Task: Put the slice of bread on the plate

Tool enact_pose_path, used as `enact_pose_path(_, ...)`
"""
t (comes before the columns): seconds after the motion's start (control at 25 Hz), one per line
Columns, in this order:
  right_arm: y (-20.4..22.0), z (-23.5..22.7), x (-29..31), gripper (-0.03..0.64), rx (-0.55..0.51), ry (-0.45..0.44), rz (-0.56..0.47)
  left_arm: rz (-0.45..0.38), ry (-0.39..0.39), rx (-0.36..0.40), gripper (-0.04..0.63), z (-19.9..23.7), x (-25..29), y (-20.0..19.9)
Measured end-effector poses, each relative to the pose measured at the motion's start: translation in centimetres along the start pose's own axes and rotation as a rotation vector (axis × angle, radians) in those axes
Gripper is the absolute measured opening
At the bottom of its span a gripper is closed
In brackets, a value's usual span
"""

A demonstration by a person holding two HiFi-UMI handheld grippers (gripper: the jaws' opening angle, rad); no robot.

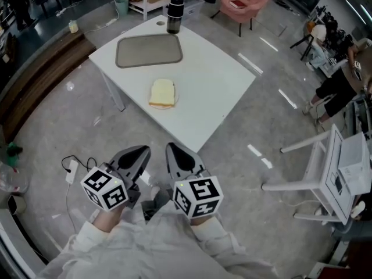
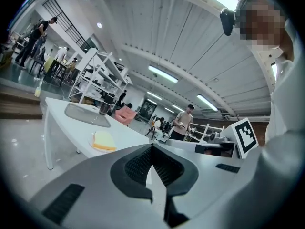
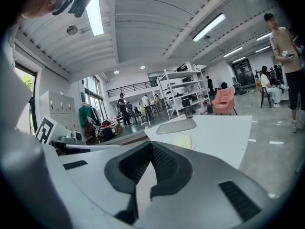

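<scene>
A slice of bread (image 1: pixel 162 93) lies on a small white plate (image 1: pixel 175 101) near the front of the white table (image 1: pixel 215 92). The left gripper view shows the bread (image 2: pixel 104 140) on the plate (image 2: pixel 91 140); the right gripper view shows the bread (image 3: pixel 183 142) faintly. Both grippers are held close to the person's body, well short of the table. My left gripper (image 1: pixel 139 156) is shut with nothing between its jaws, tips meeting (image 2: pixel 152 148). My right gripper (image 1: pixel 176 154) is also shut and empty (image 3: pixel 151 146).
A grey tray (image 1: pixel 149 50) lies at the table's far side, with a dark bottle (image 1: pixel 174 15) beyond it. A pink armchair (image 1: pixel 244 2) stands behind. White furniture (image 1: pixel 325 173) is at the right; a person (image 1: pixel 340 83) sits at the right edge. Cables (image 1: pixel 72 167) lie on the floor.
</scene>
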State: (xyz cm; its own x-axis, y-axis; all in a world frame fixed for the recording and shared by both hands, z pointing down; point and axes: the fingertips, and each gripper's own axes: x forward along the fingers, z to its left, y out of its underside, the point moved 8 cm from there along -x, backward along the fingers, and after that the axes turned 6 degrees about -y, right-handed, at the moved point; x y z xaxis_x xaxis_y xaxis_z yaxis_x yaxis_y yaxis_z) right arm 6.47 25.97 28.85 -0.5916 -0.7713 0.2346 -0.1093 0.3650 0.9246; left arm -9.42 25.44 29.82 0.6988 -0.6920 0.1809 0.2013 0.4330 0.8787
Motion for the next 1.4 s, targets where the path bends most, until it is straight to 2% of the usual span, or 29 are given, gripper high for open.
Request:
enact_pose_path(0.32,-0.3,-1.1,3.1,0.015,0.010,0.012,0.039,0.023,-0.004,-0.030,0.009,2.7,1.5,-0.5)
enact_pose_path(0.68,-1.5,-3.8,6.7,0.015,0.007,0.002,0.066,0.019,-0.025,-0.030,0.009,5.3,4.8,-2.2)
enact_pose_path(1.4,-6.3,-13.2,15.6,0.015,-0.005,-0.074,0.099,-0.002,-0.126,-0.038,0.009,10.9,14.0,-6.9)
